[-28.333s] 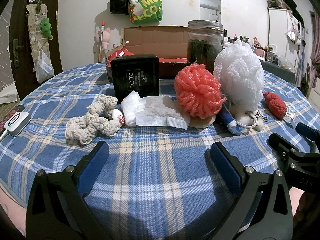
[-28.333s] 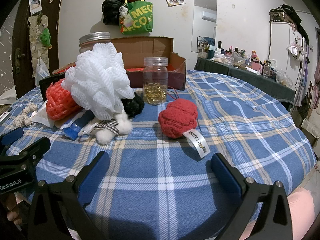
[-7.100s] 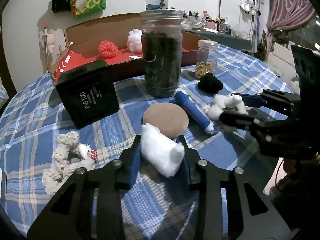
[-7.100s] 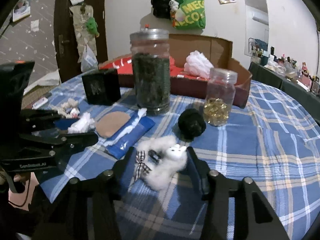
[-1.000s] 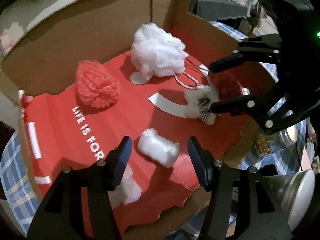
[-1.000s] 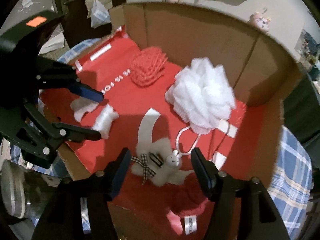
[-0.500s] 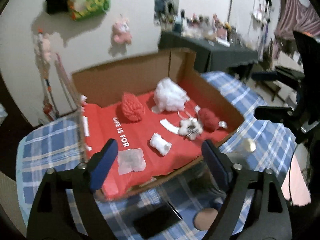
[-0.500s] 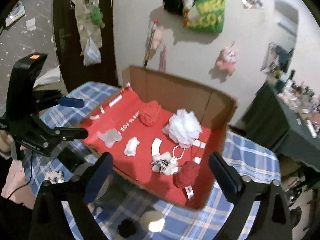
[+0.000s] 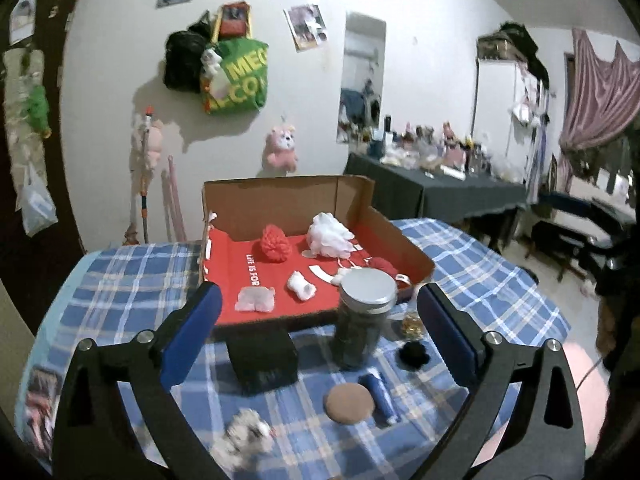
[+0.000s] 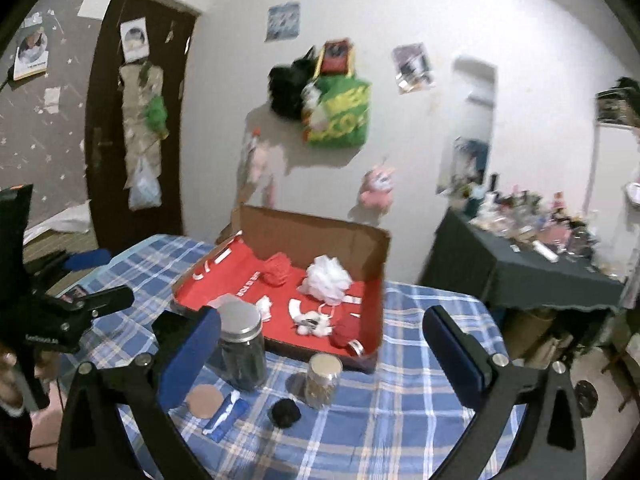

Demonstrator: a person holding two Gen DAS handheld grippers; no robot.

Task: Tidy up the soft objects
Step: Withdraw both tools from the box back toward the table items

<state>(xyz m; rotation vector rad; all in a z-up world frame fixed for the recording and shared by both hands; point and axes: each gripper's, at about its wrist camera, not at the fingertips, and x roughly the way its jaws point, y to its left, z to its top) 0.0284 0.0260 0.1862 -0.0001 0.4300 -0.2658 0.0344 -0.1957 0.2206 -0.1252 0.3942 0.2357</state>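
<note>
The cardboard box (image 9: pixel 288 196) with a red floor (image 10: pixel 304 236) holds a red mesh puff (image 9: pixel 275 243), a white mesh puff (image 9: pixel 330 235), a white roll (image 9: pixel 301 285), a gauze pad (image 9: pixel 255 299), a white plush (image 10: pixel 312 325) and a red plush (image 10: pixel 349 330). A rope toy (image 9: pixel 244 438) and a black pom-pom (image 9: pixel 413 354) lie on the plaid table. My left gripper (image 9: pixel 318 328) is open and empty, high above the table; it also shows in the right wrist view (image 10: pixel 90 280). My right gripper (image 10: pixel 320 356) is open and empty.
On the table (image 9: pixel 480 264) in front of the box stand a dark jar (image 9: pixel 362 324), a small jar (image 10: pixel 322 380), a black box (image 9: pixel 262 358), a brown round pad (image 9: pixel 349 402) and a blue tube (image 9: pixel 380 396). A dark side table (image 10: pixel 552 272) stands at the right.
Both grippers have pulled up and back from the box, so the whole table is in view. The white roll and white plush stay in the box.
</note>
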